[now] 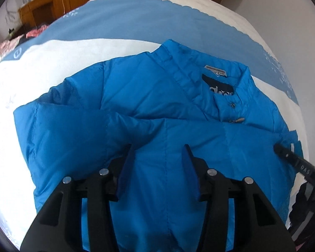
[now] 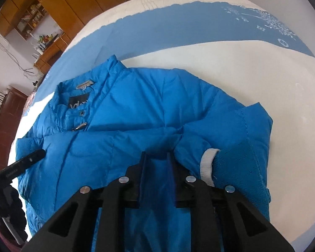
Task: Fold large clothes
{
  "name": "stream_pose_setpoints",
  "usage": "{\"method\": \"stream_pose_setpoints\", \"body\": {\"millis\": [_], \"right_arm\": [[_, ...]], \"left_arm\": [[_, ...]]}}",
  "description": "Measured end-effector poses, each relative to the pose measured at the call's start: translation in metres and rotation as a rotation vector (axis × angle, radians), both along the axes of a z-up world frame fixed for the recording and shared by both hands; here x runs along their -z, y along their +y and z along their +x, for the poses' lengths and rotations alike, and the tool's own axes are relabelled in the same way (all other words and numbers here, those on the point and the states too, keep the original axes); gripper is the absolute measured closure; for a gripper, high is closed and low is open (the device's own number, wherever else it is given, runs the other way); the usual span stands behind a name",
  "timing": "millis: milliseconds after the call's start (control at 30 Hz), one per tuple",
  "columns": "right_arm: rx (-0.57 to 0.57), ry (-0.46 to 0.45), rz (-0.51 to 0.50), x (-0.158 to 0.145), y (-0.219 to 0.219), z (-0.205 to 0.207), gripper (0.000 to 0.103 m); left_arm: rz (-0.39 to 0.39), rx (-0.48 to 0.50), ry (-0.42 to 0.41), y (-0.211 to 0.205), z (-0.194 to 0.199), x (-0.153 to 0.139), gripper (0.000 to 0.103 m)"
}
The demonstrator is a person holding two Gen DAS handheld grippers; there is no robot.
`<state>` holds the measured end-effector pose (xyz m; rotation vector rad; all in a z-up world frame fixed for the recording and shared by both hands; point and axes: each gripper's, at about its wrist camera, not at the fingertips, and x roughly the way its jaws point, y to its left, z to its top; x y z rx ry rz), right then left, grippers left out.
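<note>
A bright blue padded jacket (image 1: 157, 96) lies front up on the bed, collar and label (image 1: 217, 71) at the far side, sleeves folded across the chest. My left gripper (image 1: 158, 147) stands over the lower chest, open, its pads apart with flat fabric between them. My right gripper (image 2: 156, 153) is beside the white cuff (image 2: 208, 163); its jaws are narrow, with a ridge of the jacket (image 2: 157, 105) pinched between them. One black finger (image 1: 283, 150) of the right gripper shows at the jacket's right edge, and one finger (image 2: 34, 155) of the left gripper shows at its left edge.
The bed cover (image 1: 115, 21) is white with broad blue bands and stretches beyond the jacket (image 2: 220, 63). Wooden cabinets and shelves (image 2: 63, 0) line the far wall. A pink patterned cloth (image 1: 33, 32) lies at the bed's far left corner.
</note>
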<state>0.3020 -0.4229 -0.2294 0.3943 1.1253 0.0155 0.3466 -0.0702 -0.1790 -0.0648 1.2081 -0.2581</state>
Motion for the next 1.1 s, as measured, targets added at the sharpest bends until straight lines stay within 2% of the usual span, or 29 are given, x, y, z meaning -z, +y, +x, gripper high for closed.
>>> {"method": "stream_pose_setpoints", "body": {"millis": [100,200,300,433,533,600,700,867,933,967,1000,1067,1100], "right_arm": [[-0.004,-0.004,0.000,-0.012,0.001,-0.004,0.082],[-0.028,-0.083,0.046,-0.042,0.006,-0.030,0.081],[-0.082,-0.130,0.030,-0.059,0.019,-0.055,0.081],[-0.124,-0.111,0.018,-0.050,0.039,-0.071,0.081],[-0.113,-0.041,0.005,-0.027,0.043,-0.068,0.081],[-0.114,-0.004,0.005,-0.008,0.042,-0.067,0.082],[-0.098,-0.005,0.040,0.005,0.037,-0.067,0.083],[-0.125,0.006,-0.005,0.001,0.042,-0.066,0.083],[-0.112,0.004,0.016,-0.010,0.037,-0.074,0.079],[-0.111,-0.026,0.038,-0.019,0.034,-0.083,0.078],[-0.118,-0.050,0.051,-0.025,0.033,-0.089,0.076],[-0.147,-0.091,0.056,-0.042,0.028,-0.116,0.066],[-0.155,-0.107,0.049,-0.049,0.024,-0.135,0.065]], "left_arm": [[0.033,-0.008,-0.008,-0.003,-0.004,-0.011,0.056],[0.035,0.025,-0.088,-0.008,-0.028,-0.033,0.056],[0.037,0.083,-0.142,-0.016,-0.057,-0.046,0.055],[0.043,0.102,-0.117,-0.017,-0.073,-0.034,0.055],[0.074,0.086,-0.060,-0.013,-0.072,-0.011,0.055],[0.080,0.100,-0.058,-0.009,-0.071,0.002,0.054],[0.111,0.116,-0.070,-0.012,-0.072,0.011,0.054],[0.111,0.086,-0.050,-0.012,-0.068,0.009,0.054],[0.104,0.074,-0.045,-0.007,-0.071,0.001,0.055],[0.097,0.067,-0.050,-0.003,-0.077,-0.007,0.054],[0.085,0.067,-0.062,0.004,-0.085,-0.015,0.050],[0.063,0.074,-0.083,0.018,-0.104,-0.030,0.044],[0.064,0.078,-0.092,0.026,-0.116,-0.037,0.040]]}}
